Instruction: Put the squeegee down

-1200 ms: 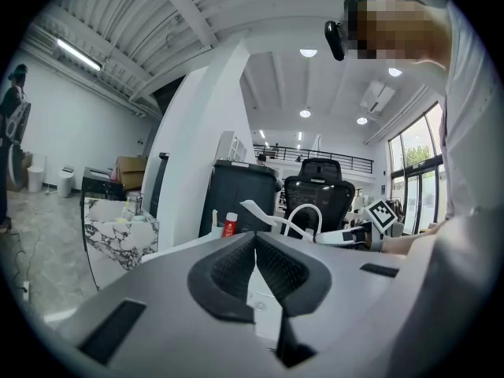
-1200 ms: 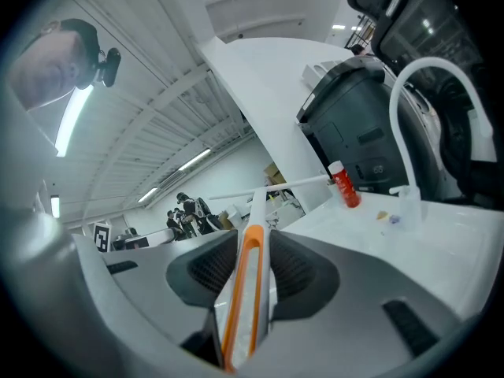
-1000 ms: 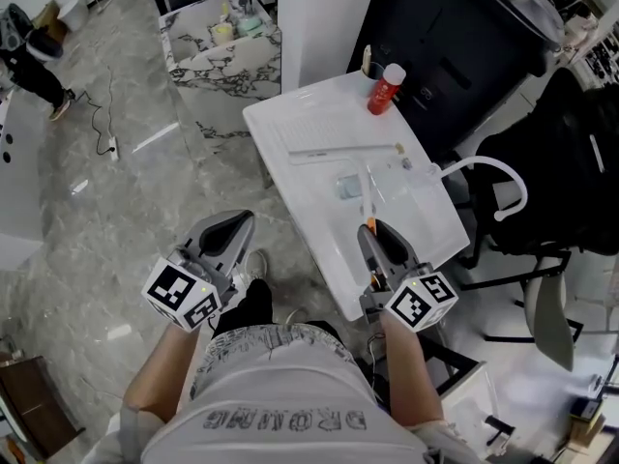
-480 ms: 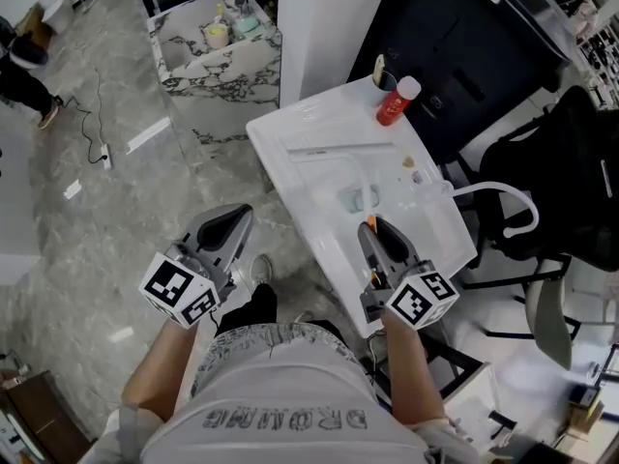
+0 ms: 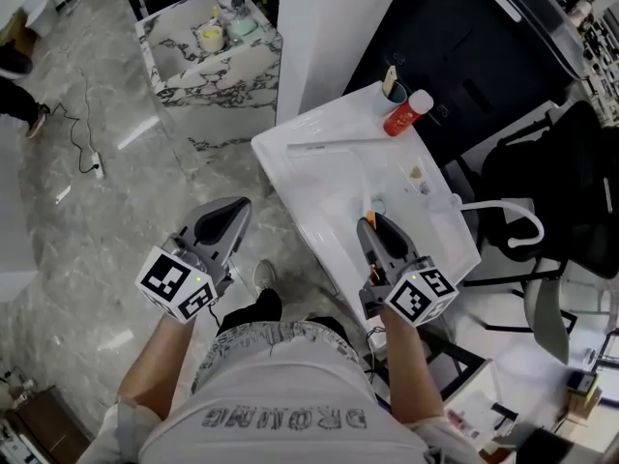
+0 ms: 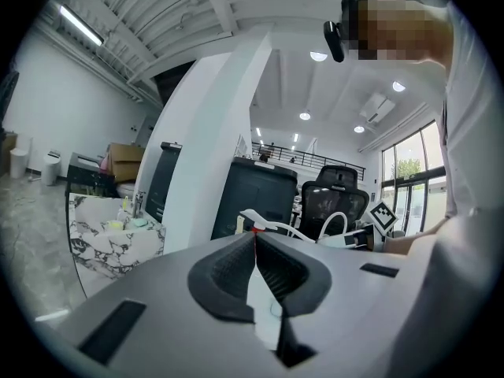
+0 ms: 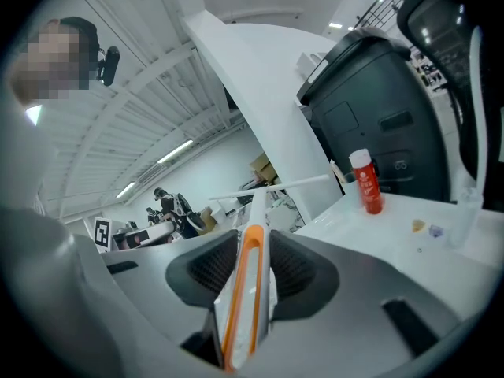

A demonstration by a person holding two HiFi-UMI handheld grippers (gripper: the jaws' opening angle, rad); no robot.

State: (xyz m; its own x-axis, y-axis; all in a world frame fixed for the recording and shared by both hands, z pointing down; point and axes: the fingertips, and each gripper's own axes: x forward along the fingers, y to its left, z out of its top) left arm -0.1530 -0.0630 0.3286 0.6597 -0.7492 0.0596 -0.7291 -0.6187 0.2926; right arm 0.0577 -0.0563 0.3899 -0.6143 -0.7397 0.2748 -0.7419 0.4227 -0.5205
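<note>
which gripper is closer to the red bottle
Right. The right gripper is over the near part of the white table, with the red bottle at its far edge. The left gripper hangs over the floor, off the table's left side, farther away.

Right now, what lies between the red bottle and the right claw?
The squeegee that the right claw holds: head view shows its blade spanning the white table near the red bottle.
</note>
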